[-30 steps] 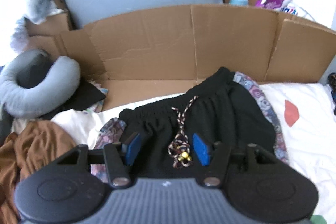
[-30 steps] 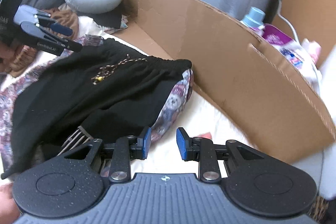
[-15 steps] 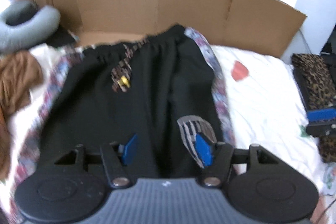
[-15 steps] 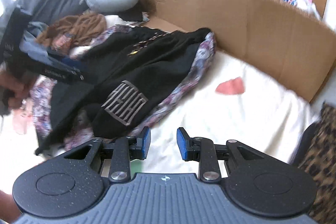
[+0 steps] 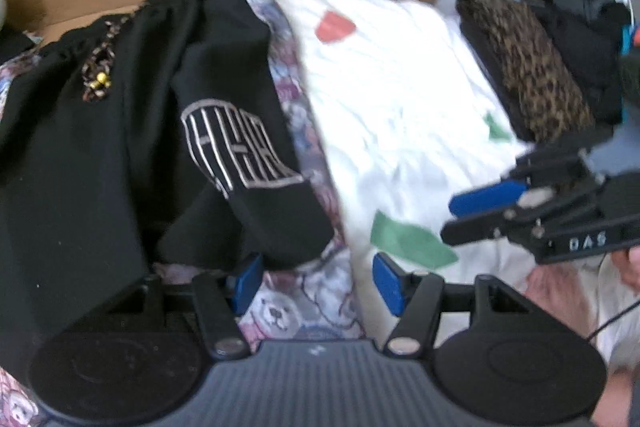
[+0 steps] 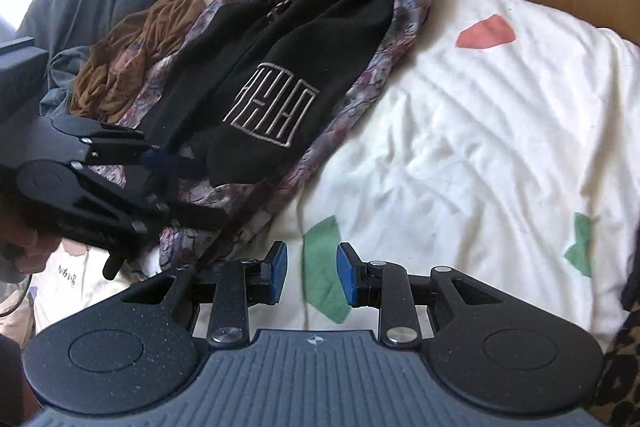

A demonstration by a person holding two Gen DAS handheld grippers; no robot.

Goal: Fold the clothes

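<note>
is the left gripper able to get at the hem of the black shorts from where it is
Probably yes: the left gripper stands open just below the black shorts, whose hem lies on the bear-print cloth; nothing lies between.

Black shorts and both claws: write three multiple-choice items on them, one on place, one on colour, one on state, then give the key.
1. Where do the black shorts lie?
A. on a patterned garment
B. inside the cardboard box
C. on the leopard-print fabric

2. What colour is the patch on the white sheet between the right claw's pads?
A. red
B. green
C. blue

3. How does the left claw stand?
A. shut on the drawstring
B. shut on the sheet
C. open, gripping nothing

Key: 1 A, the bear-print garment shows all round the shorts' edge. 2 B, the green patch lies there. 3 C, its pads stand apart over cloth.
</note>
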